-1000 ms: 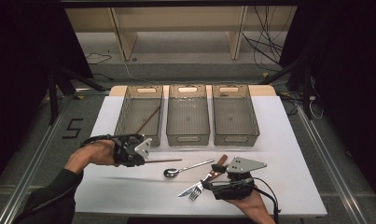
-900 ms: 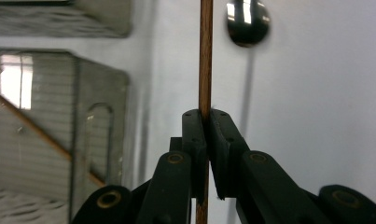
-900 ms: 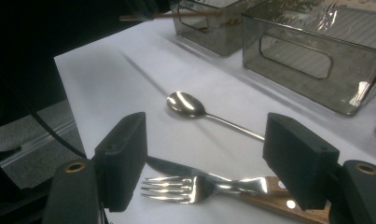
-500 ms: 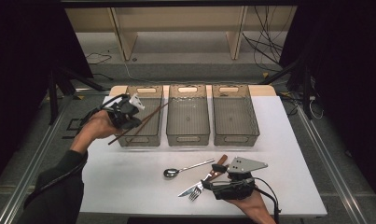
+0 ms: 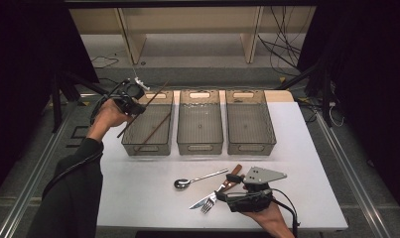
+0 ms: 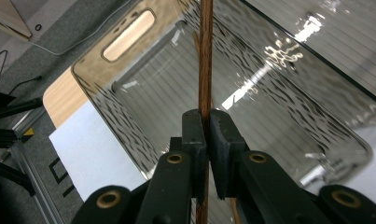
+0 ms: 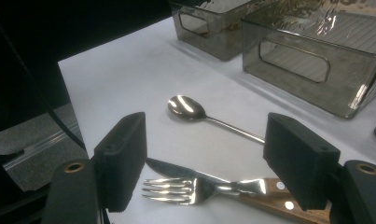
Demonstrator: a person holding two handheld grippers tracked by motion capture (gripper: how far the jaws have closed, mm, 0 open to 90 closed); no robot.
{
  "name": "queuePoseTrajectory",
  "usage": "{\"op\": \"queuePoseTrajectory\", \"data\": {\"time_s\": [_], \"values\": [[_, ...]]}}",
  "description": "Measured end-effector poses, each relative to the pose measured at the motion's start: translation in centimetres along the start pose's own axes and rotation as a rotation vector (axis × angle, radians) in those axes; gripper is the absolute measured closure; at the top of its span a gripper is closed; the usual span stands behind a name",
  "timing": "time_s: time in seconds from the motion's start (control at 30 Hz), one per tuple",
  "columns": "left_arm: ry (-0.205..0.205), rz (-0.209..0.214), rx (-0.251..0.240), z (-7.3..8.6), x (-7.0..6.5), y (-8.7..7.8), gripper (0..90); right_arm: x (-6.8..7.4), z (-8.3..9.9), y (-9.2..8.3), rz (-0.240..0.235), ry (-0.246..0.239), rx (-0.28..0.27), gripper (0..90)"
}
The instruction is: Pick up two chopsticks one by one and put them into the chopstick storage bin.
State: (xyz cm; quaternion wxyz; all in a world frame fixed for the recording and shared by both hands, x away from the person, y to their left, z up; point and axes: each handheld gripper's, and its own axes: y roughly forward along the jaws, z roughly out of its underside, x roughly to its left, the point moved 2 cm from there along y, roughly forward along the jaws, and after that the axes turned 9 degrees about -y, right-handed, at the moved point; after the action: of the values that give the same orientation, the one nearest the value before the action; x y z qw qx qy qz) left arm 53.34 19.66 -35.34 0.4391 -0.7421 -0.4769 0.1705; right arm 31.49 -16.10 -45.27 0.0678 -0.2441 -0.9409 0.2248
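Observation:
My left gripper (image 5: 135,104) hangs above the left end of the left grey bin (image 5: 138,148), shut on a thin brown chopstick (image 5: 158,91) that slants up toward the far right. In the left gripper view the black pads (image 6: 195,128) pinch the chopstick (image 6: 205,70) above the bin's ribbed floor (image 6: 167,93). A second chopstick (image 5: 153,131) lies inside that bin. My right gripper (image 5: 223,197) rests at the table's front edge, open. Its jaws stand on either side of a fork (image 7: 185,189) and a wooden-handled knife (image 7: 279,198), touching neither. A spoon (image 7: 188,108) lies just beyond.
Three grey bins stand in a row at the back of the white table (image 5: 138,188); the middle bin (image 5: 200,145) and right bin (image 5: 250,145) hold nothing. Spoon (image 5: 197,179), knife (image 5: 233,174) and fork (image 5: 207,206) lie front centre. Dark floor and rails border the table.
My left gripper has carried the chopstick from the table's front left up and back to above the left bin. The right gripper has stayed put.

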Motion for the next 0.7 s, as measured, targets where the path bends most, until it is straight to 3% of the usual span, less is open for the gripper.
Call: {"op": "queuePoseTrajectory", "data": {"time_s": [0.23,0.47,0.7], "values": [[-0.037,-0.001,-0.038,-0.8,-0.3,1.2,84.7,0.0,0.0,0.0,-0.001,0.003,-0.004,30.8],[-0.050,0.008,-0.025,-0.7,-0.6,2.4,84.7,-0.1,0.0,-0.3,0.002,0.003,-0.005,30.8],[-0.103,0.024,-0.016,0.0,-0.2,3.2,84.7,-0.1,0.1,-0.3,0.004,0.000,-0.006,30.8]]}}
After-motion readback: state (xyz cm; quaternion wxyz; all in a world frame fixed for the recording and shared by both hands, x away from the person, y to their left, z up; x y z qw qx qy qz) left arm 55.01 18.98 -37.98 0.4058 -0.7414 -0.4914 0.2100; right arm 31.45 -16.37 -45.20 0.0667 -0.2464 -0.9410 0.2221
